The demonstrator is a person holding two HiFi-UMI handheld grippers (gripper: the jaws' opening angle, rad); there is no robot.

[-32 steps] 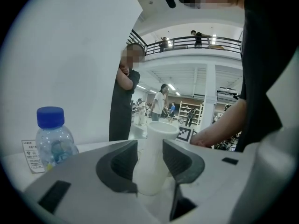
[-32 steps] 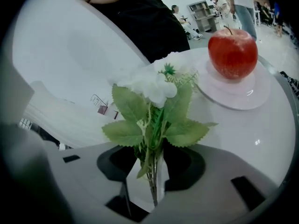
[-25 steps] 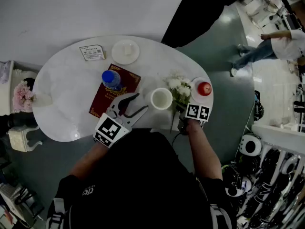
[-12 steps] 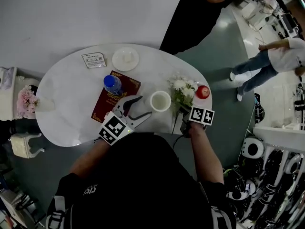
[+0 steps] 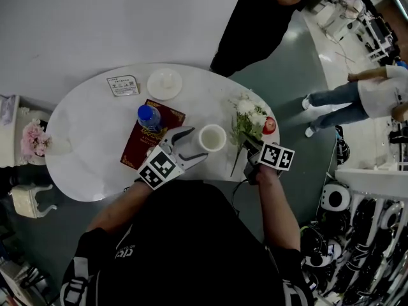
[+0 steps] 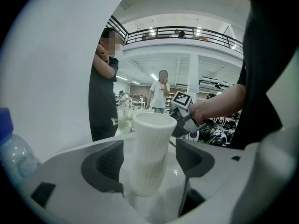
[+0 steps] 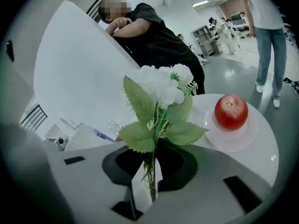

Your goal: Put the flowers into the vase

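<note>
A white ribbed vase (image 5: 212,138) stands upright on the white table (image 5: 83,152). My left gripper (image 5: 196,144) is open around the vase (image 6: 149,153), one jaw on each side, with a gap showing on the right. The left gripper (image 6: 149,146) has the vase deep between its fingers. My right gripper (image 5: 248,146) is shut on the stems of a white flower bunch with green leaves (image 5: 247,116), held just right of the vase. In the right gripper view the flowers (image 7: 161,97) rise upright from the right gripper (image 7: 152,160).
A red apple (image 5: 269,125) on a small plate (image 7: 243,136) sits at the table's right end. A blue-capped water bottle (image 5: 148,116) stands on a red book (image 5: 162,115) left of the vase. A white saucer (image 5: 164,83) and a card (image 5: 123,85) lie farther back. A person (image 5: 255,18) stands beyond the table.
The left gripper has closed in on the vase, which now sits deeper between its jaws. The right gripper has lifted the flowers higher; the apple looks farther below.
</note>
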